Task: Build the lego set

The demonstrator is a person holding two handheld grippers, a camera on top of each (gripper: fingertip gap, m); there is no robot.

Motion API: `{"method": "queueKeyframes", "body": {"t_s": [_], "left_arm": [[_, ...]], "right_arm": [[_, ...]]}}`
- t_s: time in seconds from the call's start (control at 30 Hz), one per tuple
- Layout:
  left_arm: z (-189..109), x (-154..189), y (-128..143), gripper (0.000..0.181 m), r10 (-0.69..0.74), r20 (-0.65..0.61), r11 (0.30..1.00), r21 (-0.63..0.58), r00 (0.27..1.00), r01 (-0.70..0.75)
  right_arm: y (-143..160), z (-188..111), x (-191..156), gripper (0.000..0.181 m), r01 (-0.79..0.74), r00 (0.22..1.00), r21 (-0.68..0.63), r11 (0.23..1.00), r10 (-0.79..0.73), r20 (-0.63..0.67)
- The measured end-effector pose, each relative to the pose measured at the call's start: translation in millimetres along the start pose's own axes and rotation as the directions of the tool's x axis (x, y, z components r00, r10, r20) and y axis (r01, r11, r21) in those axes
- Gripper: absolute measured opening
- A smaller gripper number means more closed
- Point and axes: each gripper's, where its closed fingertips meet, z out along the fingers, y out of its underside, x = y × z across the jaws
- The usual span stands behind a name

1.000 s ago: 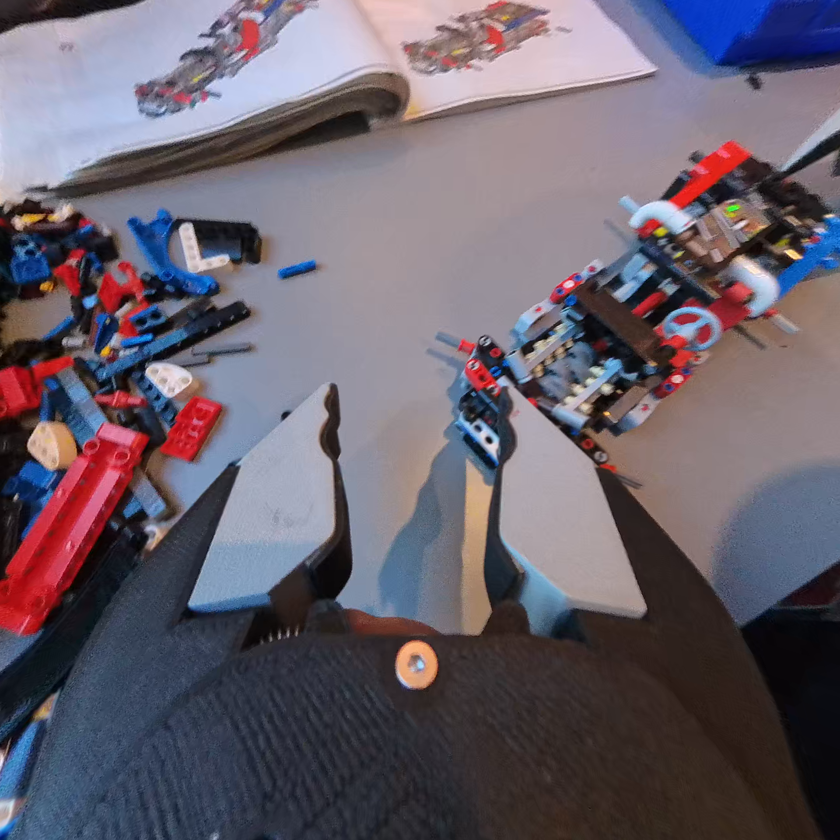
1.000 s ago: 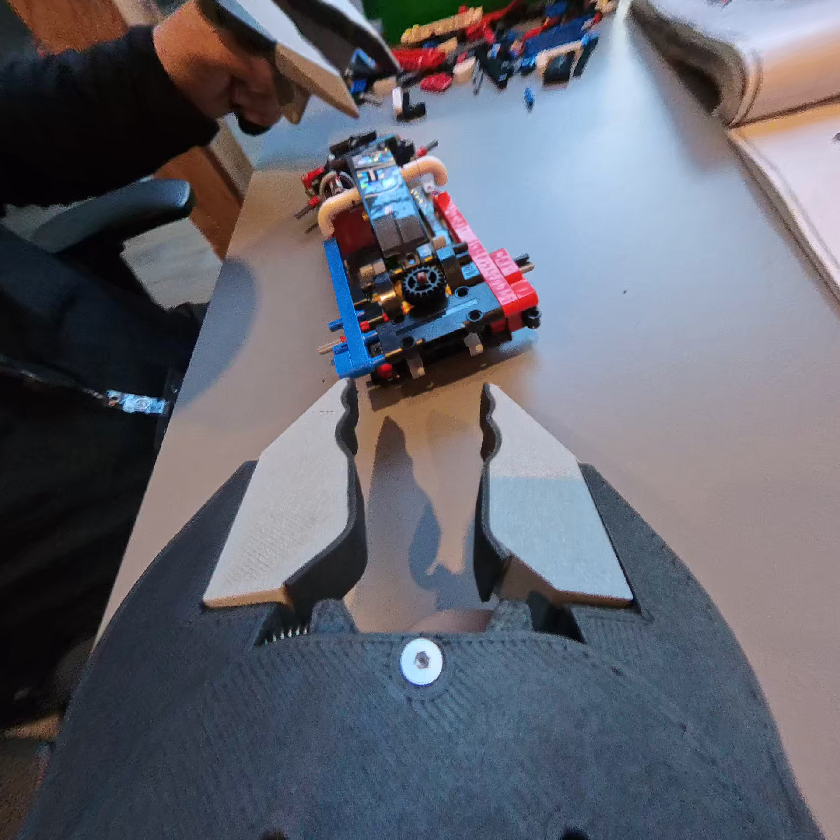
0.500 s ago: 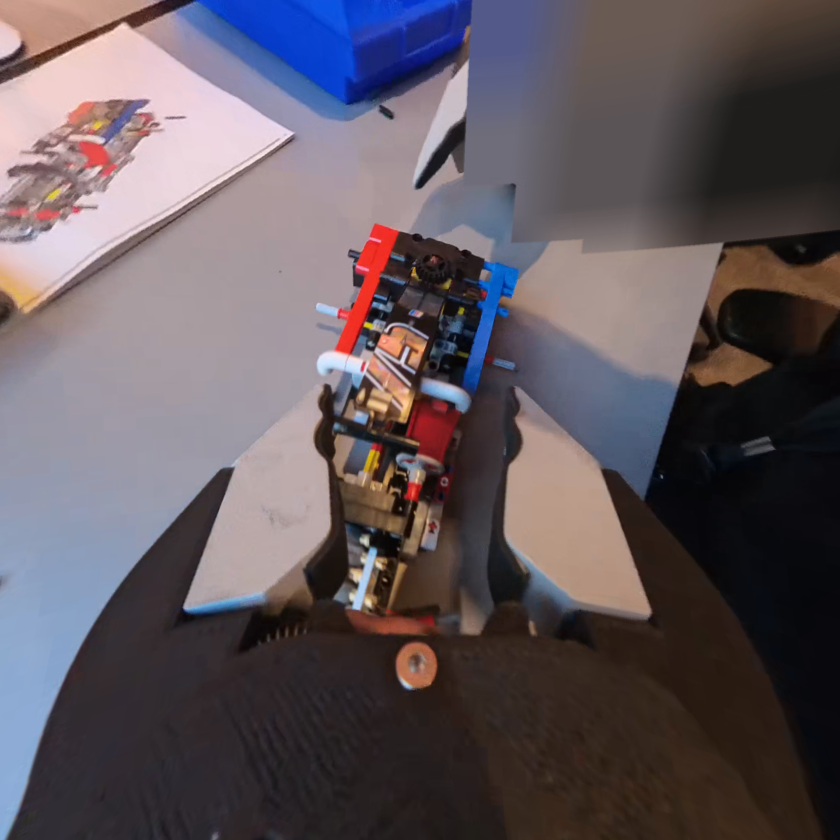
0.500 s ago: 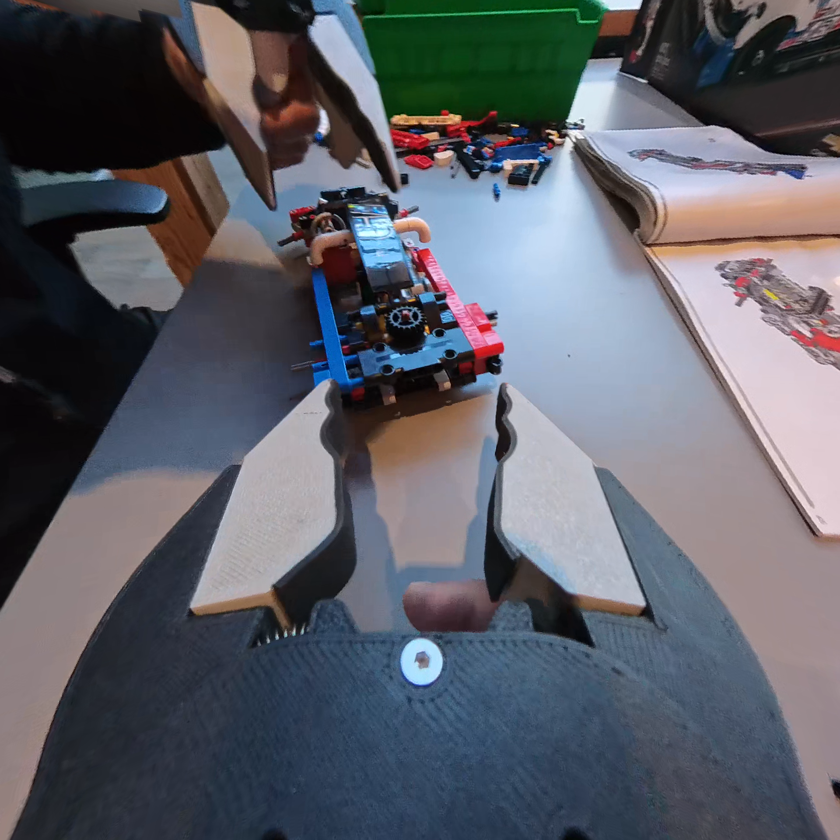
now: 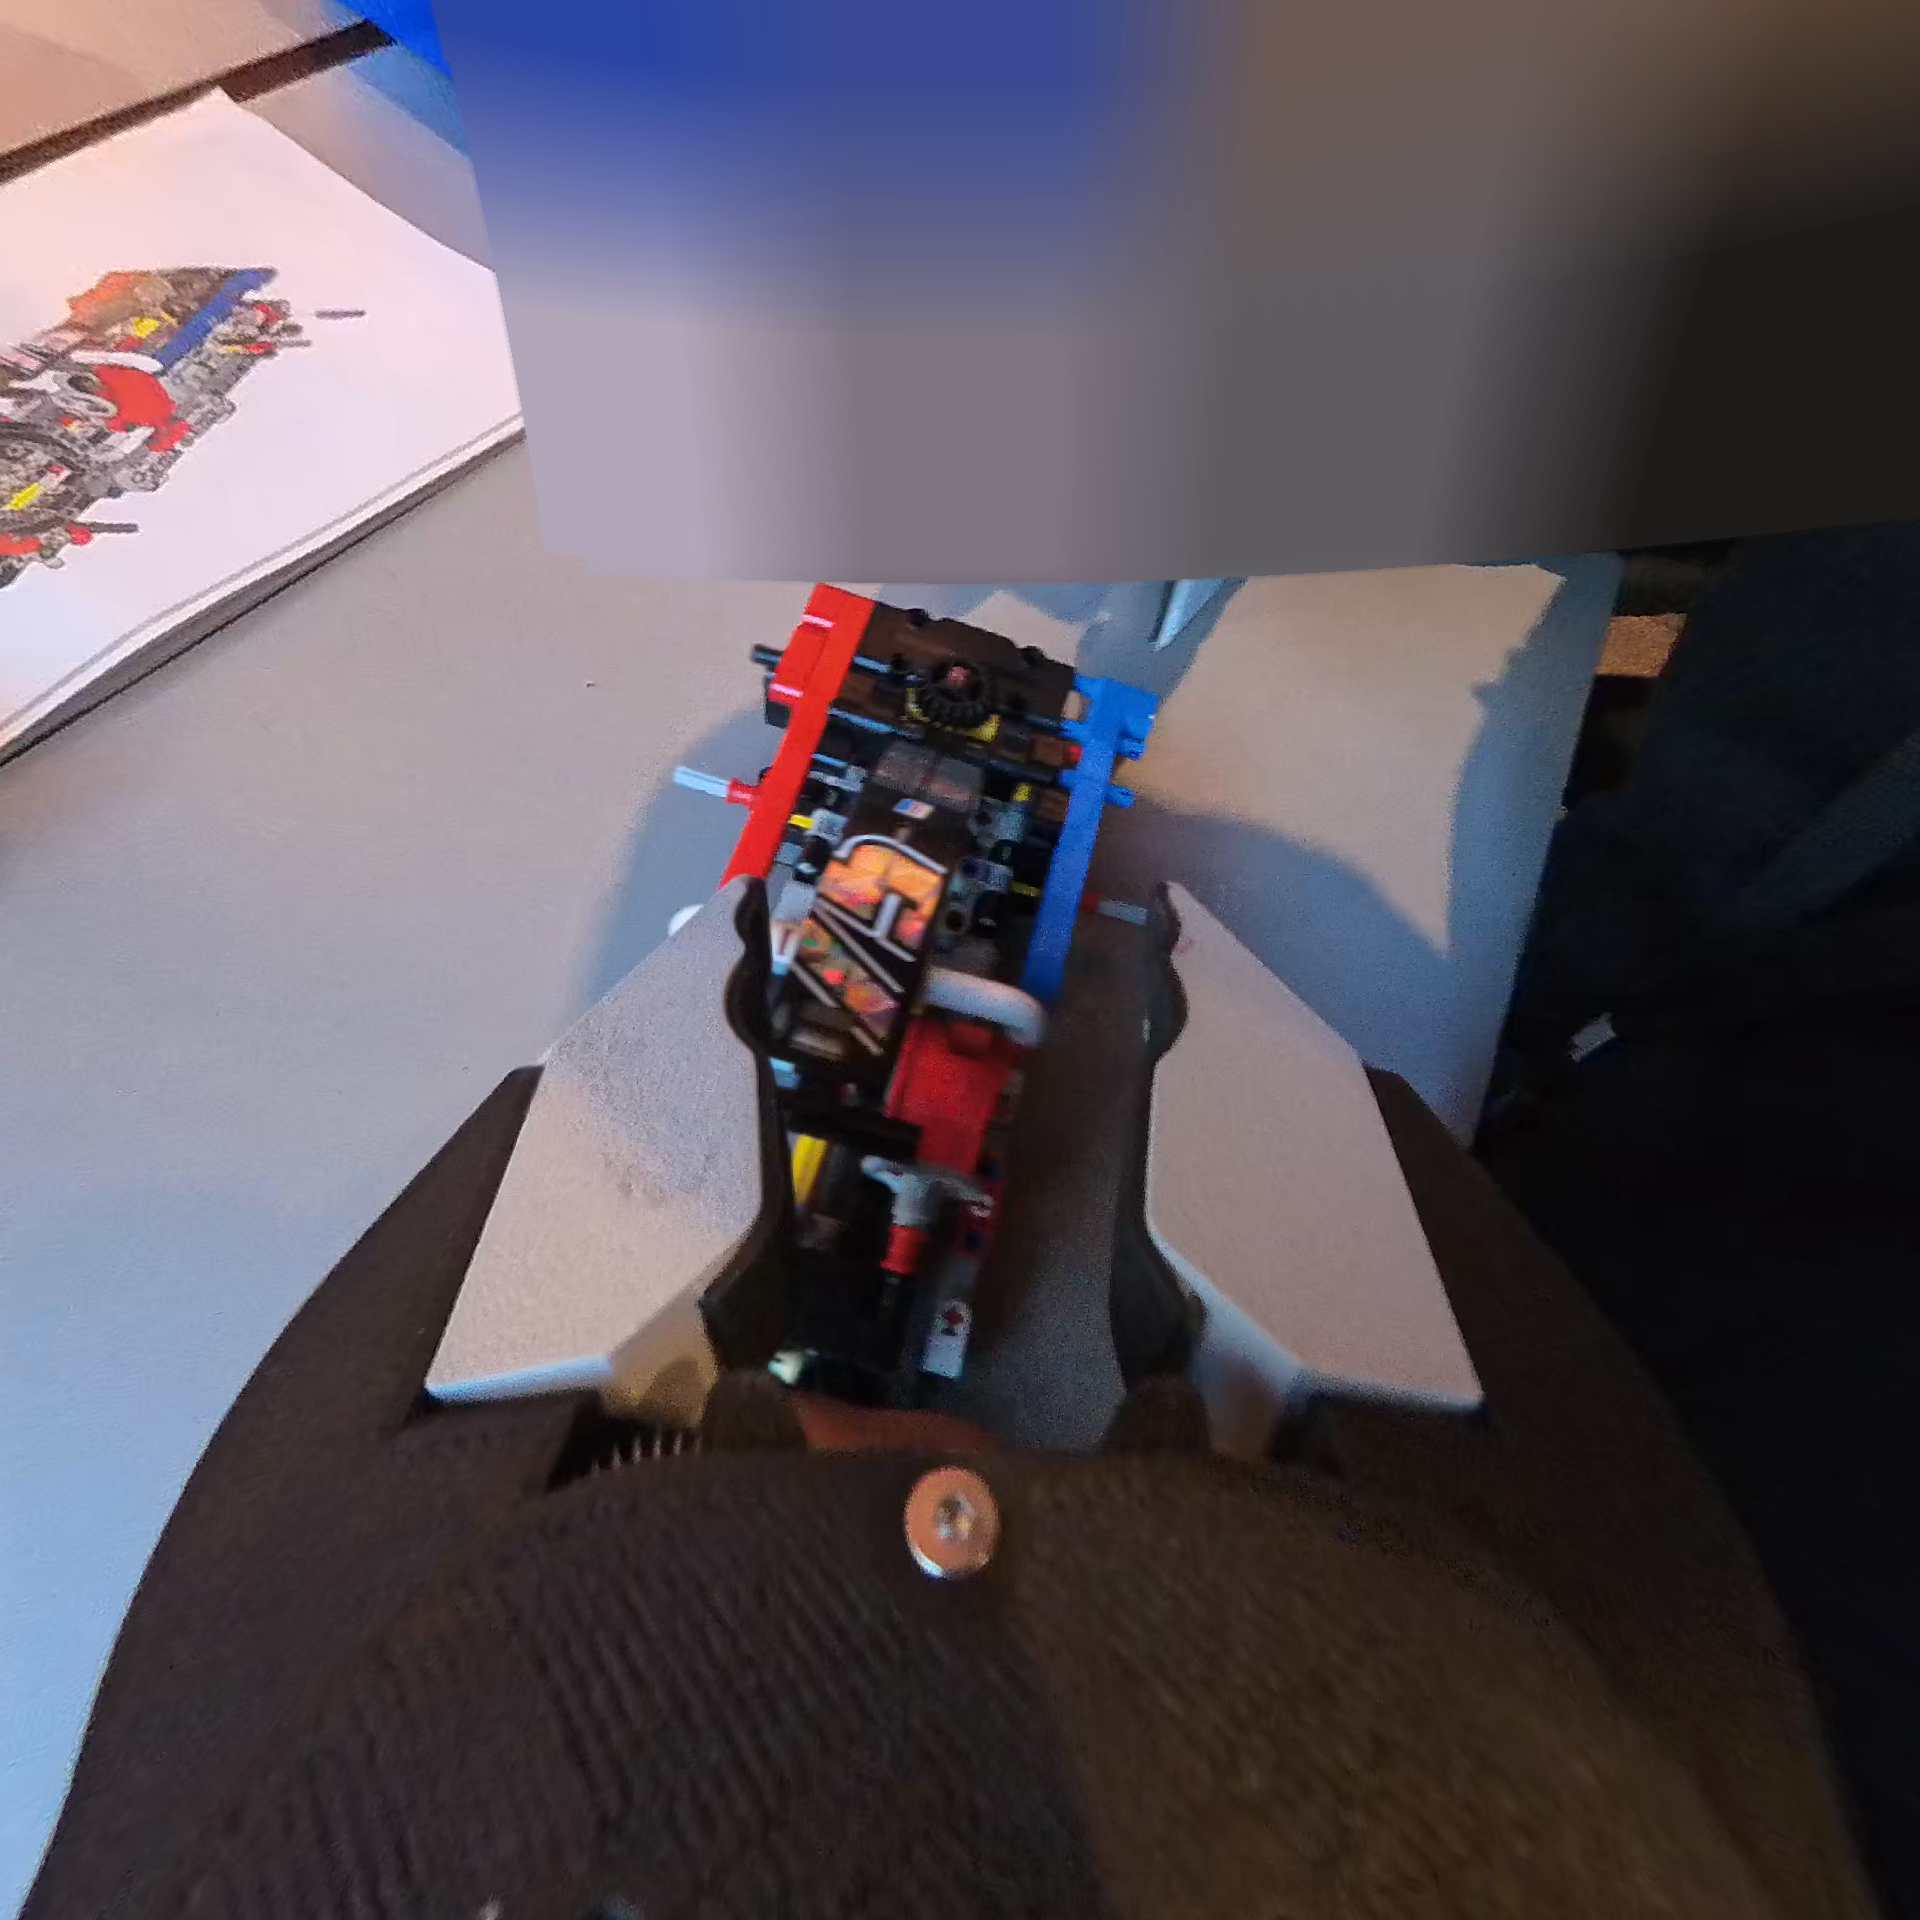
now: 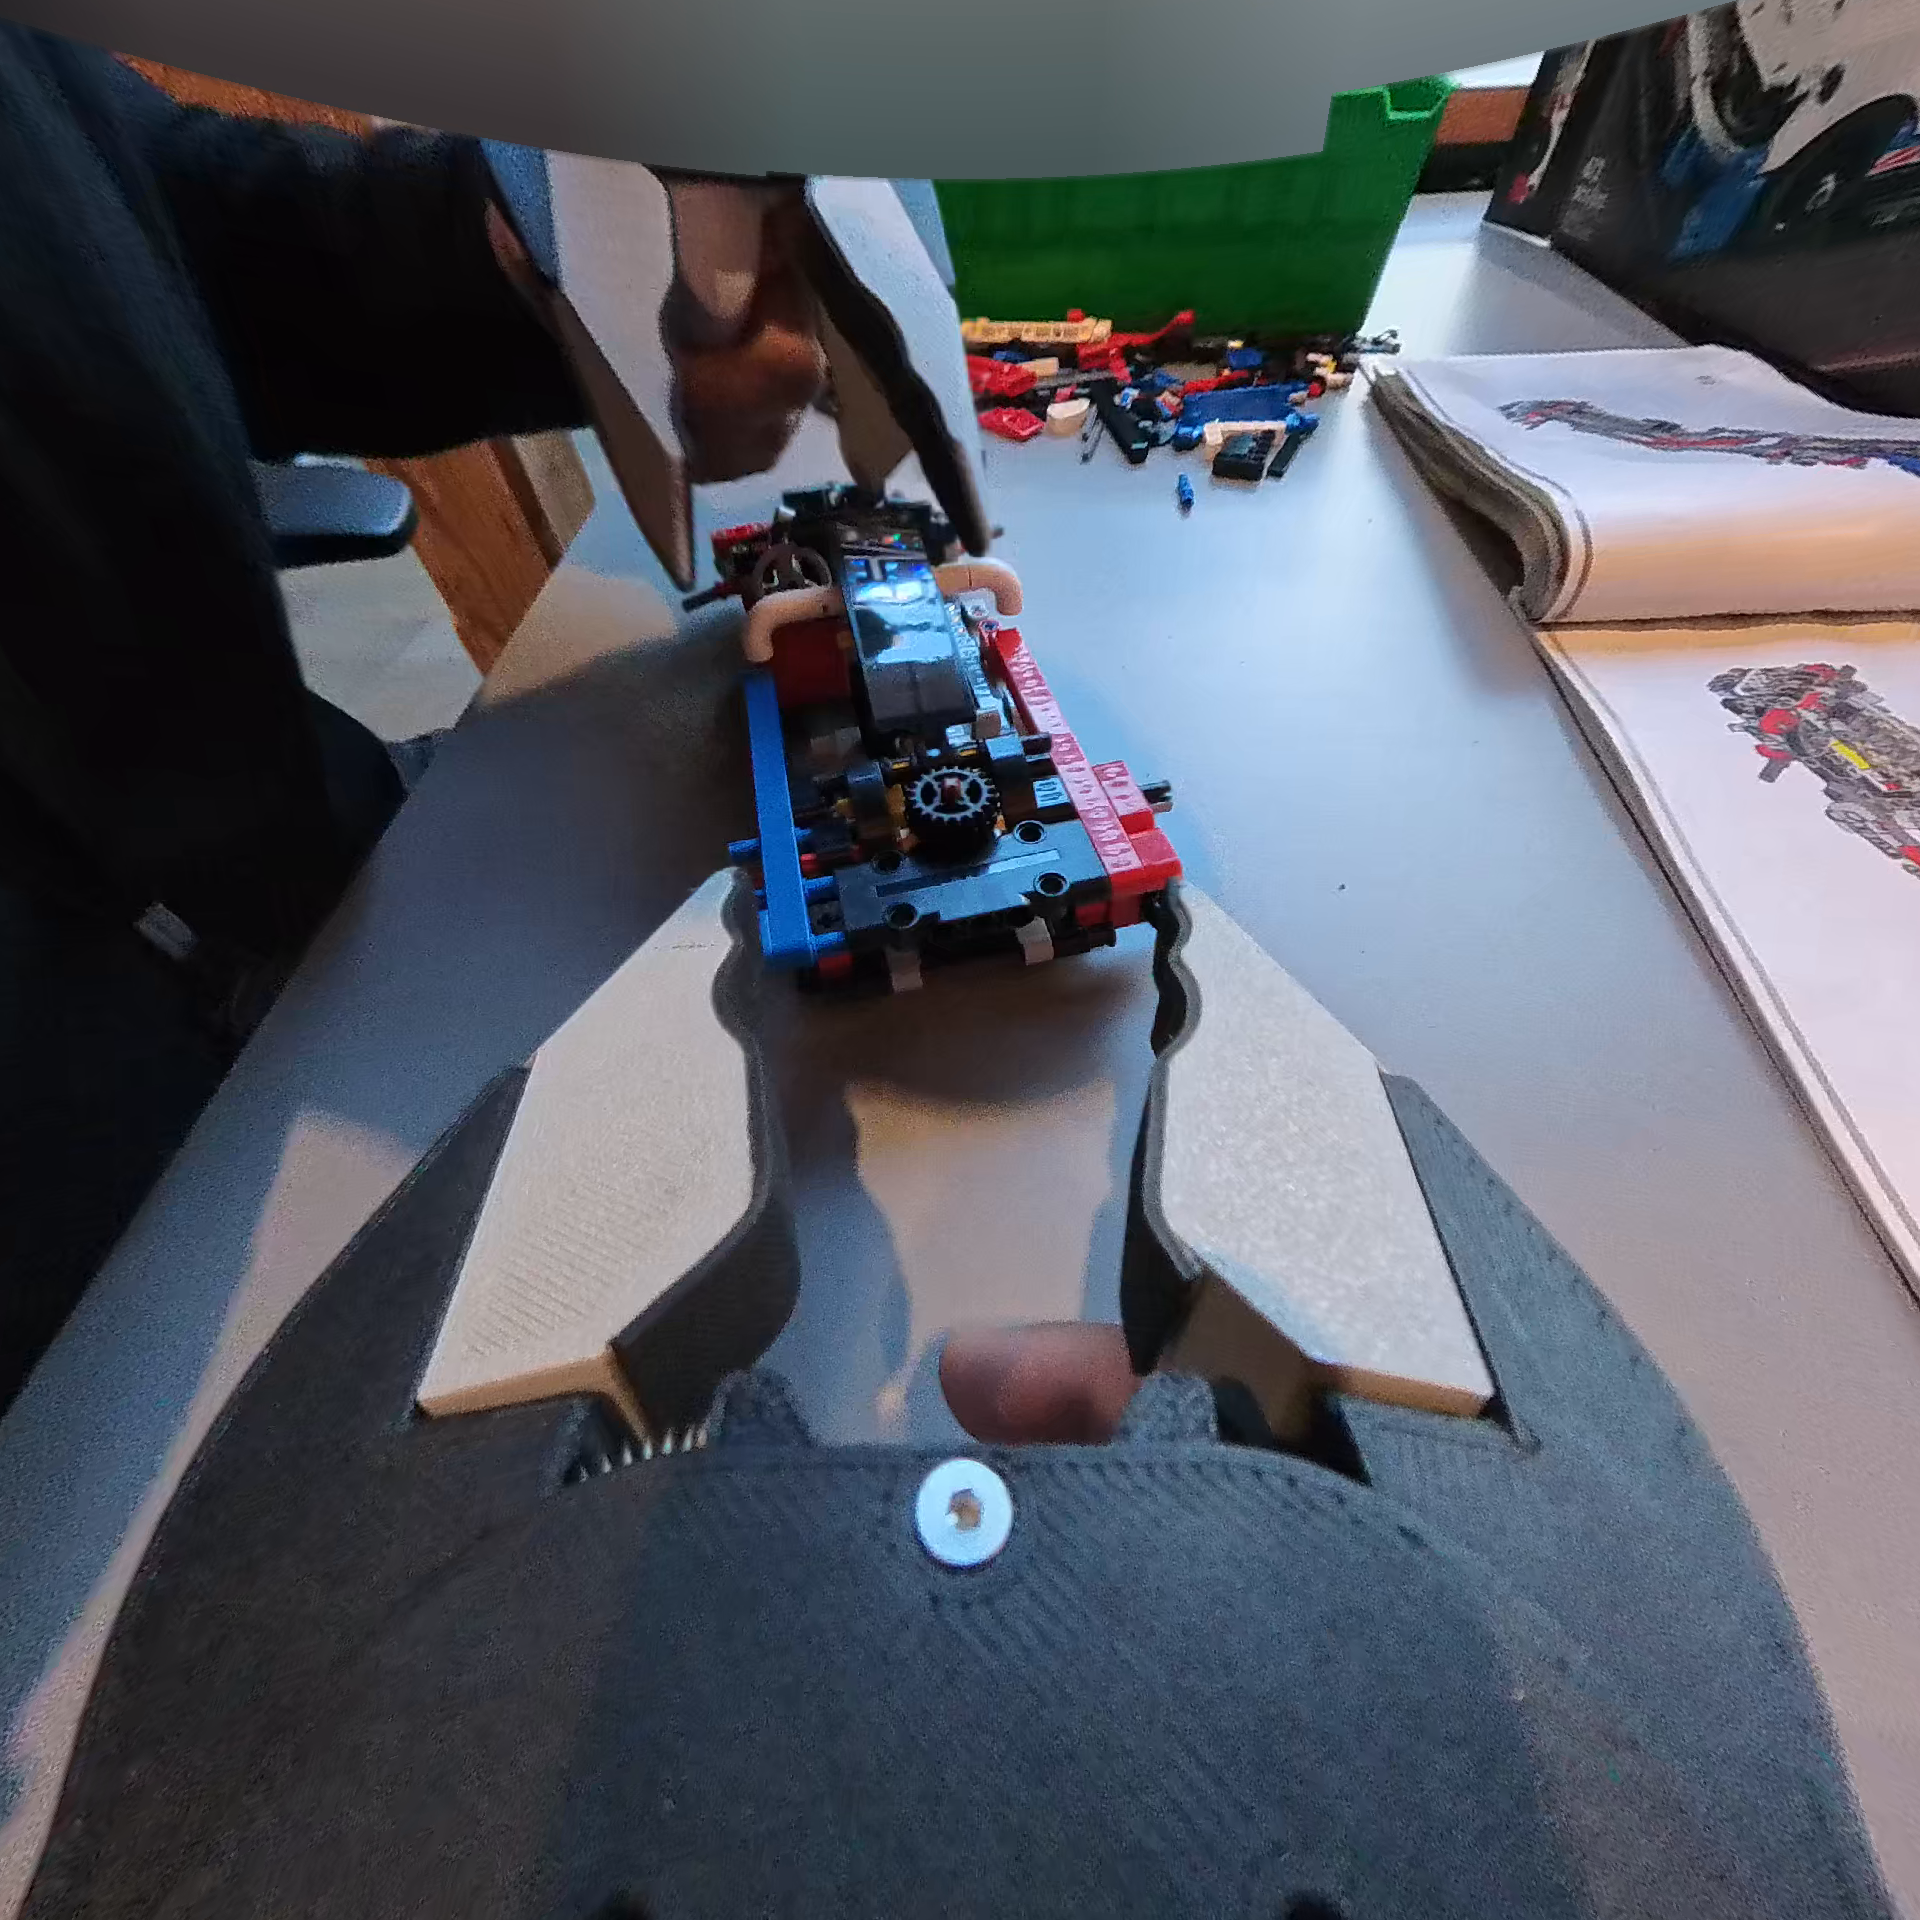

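Grey table, wooden furniture at its far-left edge. Long lego chassis lying flat mid-table: blue beam along one side, red along the other, black gear near one end, white curved tubes and a shiny stickered panel on top. Left gripper spread wide, straddling one end; right gripper spread at the other, fingertips flanking its corners. Beyond, loose bricks scattered before a green bin, contents unseen. Open instruction book beside; dark printed box behind.
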Motion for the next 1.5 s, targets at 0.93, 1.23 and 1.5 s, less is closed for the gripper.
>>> {"method": "queueKeyframes", "body": {"t_s": [0.93,1.23,1.5], "left_arm": [[51.6,16.0,31.0,0.023,0.374,0.409,0.883,-0.432,0.833,-0.184],[49.7,14.8,30.3,0.011,0.299,0.375,0.909,-0.392,0.877,-0.143],[48.7,15.9,31.0,0.010,0.248,0.336,0.914,-0.392,0.909,-0.105]], "right_arm": [[23.3,32.8,-1.4,0.117,0.188,0.965,-0.202,0.961,-0.143,0.220],[25.4,33.0,-3.4,0.109,0.245,0.959,-0.206,0.947,-0.206,0.193],[24.8,34.5,-3.4,0.109,0.239,0.959,-0.208,0.948,-0.198,0.203]]}}
